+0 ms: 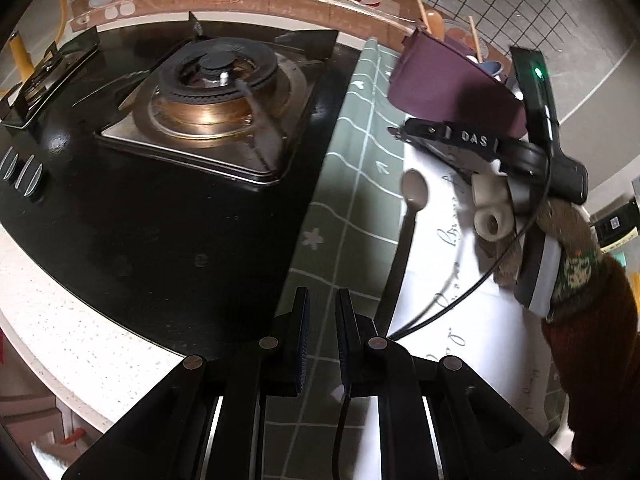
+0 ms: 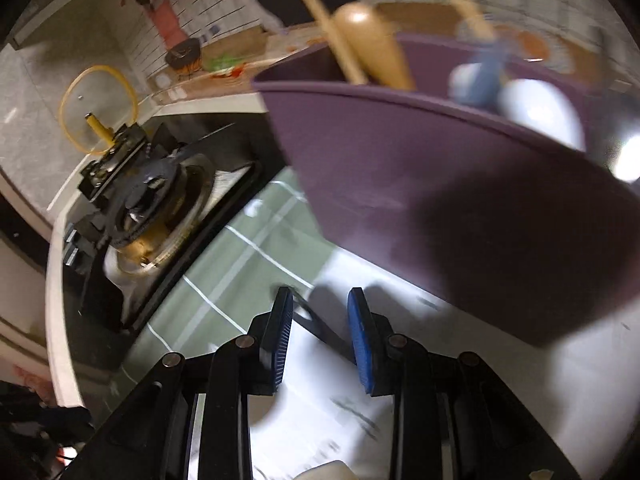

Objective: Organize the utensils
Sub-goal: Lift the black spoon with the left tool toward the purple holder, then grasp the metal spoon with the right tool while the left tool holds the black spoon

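The purple holder [image 1: 452,88] is the thing everything else sits around. It stands on the desk [image 1: 100,344] at the far end of a white paper sheet [image 1: 480,320] with handwriting on it, which lies over a green grid-pattern mat [image 1: 352,184]. Sticking up out of the holder are a couple of wooden sticks [image 2: 328,24], a rounded wooden handle [image 2: 372,44], a blue utensil [image 2: 484,76] and something white and rounded [image 2: 540,112] — the right wrist view is blurry, so it's hard to say more than that.

A spoon [image 1: 416,192] with a pale bowl and a dark handle lies on the paper just in front of the holder, its bowl pointing toward the holder and its handle running back toward the left gripper.

The left gripper [image 1: 322,340] hovers over the mat on the stove side of the holder, its jaws nearly together with just a narrow gap and nothing between them. The right gripper [image 2: 320,332] sits right in front of the holder, low over the paper, its jaws moderately apart — a dark strip shows on the paper between them, but the pads aren't pressing on it. A gloved hand [image 1: 560,248] carries that gripper.

The gas stove [image 1: 208,96] is well off to the far side of the mat from the holder.
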Demonstrator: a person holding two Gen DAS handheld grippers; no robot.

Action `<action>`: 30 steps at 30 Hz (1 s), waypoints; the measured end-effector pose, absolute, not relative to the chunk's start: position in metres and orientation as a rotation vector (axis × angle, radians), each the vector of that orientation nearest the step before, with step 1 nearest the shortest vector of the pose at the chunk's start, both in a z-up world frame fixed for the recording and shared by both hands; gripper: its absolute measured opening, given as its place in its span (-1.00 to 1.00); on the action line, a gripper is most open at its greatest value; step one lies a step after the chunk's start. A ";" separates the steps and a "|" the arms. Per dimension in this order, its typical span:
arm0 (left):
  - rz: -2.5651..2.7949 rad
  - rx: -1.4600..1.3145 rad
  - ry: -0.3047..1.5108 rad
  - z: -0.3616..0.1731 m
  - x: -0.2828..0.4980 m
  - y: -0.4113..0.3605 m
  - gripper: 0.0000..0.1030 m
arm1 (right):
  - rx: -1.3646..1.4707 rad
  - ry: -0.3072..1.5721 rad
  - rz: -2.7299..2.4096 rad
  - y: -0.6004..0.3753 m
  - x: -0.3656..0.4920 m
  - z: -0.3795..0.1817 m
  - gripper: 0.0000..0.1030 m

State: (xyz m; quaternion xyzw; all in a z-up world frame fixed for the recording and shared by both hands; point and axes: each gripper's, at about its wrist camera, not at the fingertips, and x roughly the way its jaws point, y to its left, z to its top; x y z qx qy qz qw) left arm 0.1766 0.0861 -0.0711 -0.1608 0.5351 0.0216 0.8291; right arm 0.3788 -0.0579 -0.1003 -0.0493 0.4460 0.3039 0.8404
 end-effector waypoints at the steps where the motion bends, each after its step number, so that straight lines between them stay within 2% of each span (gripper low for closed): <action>1: 0.049 -0.342 1.140 -0.072 0.177 0.088 -0.74 | -0.103 0.965 0.659 -0.051 0.382 -0.104 -0.46; 6: 0.043 -0.340 1.140 -0.070 0.181 0.091 -0.74 | -0.102 1.023 0.795 -0.046 0.358 -0.108 -0.46; 12: -0.022 -0.315 1.146 -0.072 0.200 0.069 -0.74 | -0.177 1.057 0.892 -0.096 0.313 -0.112 -0.49; 18: -0.103 -0.282 1.185 -0.083 0.214 0.035 -0.74 | -0.374 0.942 0.684 -0.159 0.275 -0.098 -0.47; 23: -0.170 -0.242 1.184 -0.088 0.221 0.012 -0.74 | -0.255 0.955 0.565 -0.195 0.288 -0.101 -0.41; 30: -0.151 -0.219 1.154 -0.075 0.216 0.015 -0.74 | -0.305 0.894 0.566 -0.162 0.319 -0.106 -0.37</action>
